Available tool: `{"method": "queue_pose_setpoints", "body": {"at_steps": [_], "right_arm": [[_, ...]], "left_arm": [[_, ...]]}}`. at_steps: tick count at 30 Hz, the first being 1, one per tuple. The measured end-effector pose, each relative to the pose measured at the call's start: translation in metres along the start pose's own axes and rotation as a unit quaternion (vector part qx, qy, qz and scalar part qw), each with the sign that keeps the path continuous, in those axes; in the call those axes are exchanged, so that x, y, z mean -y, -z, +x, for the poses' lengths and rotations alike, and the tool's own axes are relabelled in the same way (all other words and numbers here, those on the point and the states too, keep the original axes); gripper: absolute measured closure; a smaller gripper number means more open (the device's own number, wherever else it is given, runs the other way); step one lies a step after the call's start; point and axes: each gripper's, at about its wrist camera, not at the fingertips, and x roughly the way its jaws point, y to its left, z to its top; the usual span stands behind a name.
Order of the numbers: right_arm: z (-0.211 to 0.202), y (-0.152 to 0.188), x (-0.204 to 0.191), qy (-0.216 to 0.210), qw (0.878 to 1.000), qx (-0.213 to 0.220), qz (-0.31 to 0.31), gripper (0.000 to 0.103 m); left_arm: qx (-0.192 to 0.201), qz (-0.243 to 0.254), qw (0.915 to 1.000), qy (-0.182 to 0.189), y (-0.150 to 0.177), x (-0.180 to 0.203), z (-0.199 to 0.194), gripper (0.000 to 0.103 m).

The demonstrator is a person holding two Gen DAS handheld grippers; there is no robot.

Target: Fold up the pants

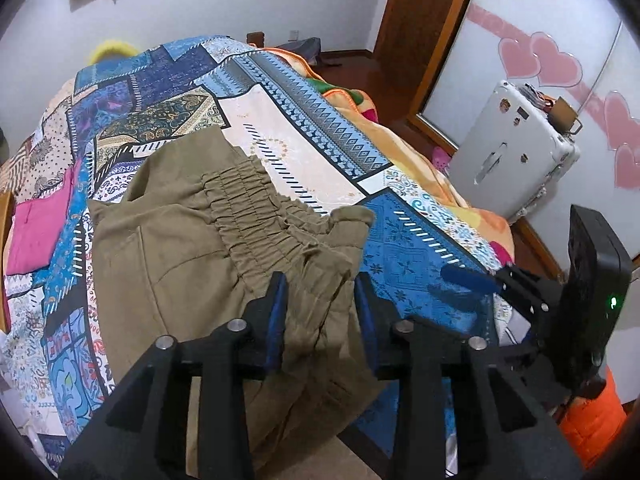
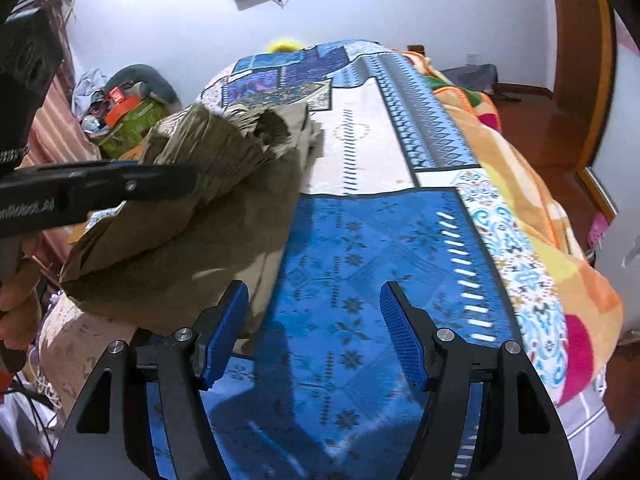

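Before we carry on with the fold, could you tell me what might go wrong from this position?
1. The left gripper has bunched waistband cloth of the olive pants between its jaws; the hold looks loose, so the cloth may slip out.
2. The right gripper is open over bare patchwork bedspread, holding nothing, so the pants are carried one-sided and could crease.
3. The pants lie near the bed's edge and might slide off.
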Motion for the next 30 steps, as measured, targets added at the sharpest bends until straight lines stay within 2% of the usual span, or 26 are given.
{"method": "queue_pose_setpoints", "body": {"at_steps": [3, 6, 11, 13, 18, 20, 22, 24, 27, 30], "right_arm": [[-0.008, -0.006, 0.004, 0.006, 1.0, 0.013, 0.004, 0.038], [-0.013, -0.011, 0.006, 0.004, 1.0, 0.025, 0.013, 0.038], [-0.012, -0.023, -0.004, -0.008, 0.999, 0.038, 0.012, 0.038], [-0.011, -0.03, -0.012, -0.014, 0.999, 0.045, 0.005, 0.038], [0.0, -0.044, -0.034, -0.029, 0.998, 0.055, -0.013, 0.038], [0.011, -0.045, -0.039, -0.023, 0.998, 0.046, -0.017, 0.038], [0.021, -0.042, -0.041, -0.017, 0.999, 0.03, -0.015, 0.038], [0.031, -0.034, -0.04, -0.022, 1.0, 0.011, -0.011, 0.038], [0.036, -0.023, -0.036, -0.024, 1.0, 0.003, -0.003, 0.037], [0.034, -0.019, -0.029, -0.03, 0.999, 0.005, 0.012, 0.034]], "left_arm": [[0.02, 0.006, 0.9998, -0.002, 0.003, -0.001, -0.016, 0.053], [0.034, -0.005, 0.9994, -0.012, 0.011, -0.017, -0.028, 0.048], [-0.006, -0.029, 0.998, -0.056, 0.032, -0.053, -0.017, 0.048], [-0.033, -0.038, 0.9971, -0.057, 0.046, -0.066, -0.009, 0.048], [-0.024, -0.032, 0.9978, -0.054, 0.062, -0.076, -0.022, 0.047], [-0.019, -0.04, 0.9978, -0.05, 0.062, -0.083, -0.03, 0.045], [-0.008, -0.059, 0.9971, -0.047, 0.058, -0.097, -0.037, 0.037], [0.008, -0.074, 0.9955, -0.059, 0.051, -0.111, -0.042, 0.026], [0.025, -0.089, 0.9919, -0.087, 0.034, -0.138, -0.042, 0.025], [0.022, -0.111, 0.9886, -0.1, 0.012, -0.166, -0.031, 0.025]]}}
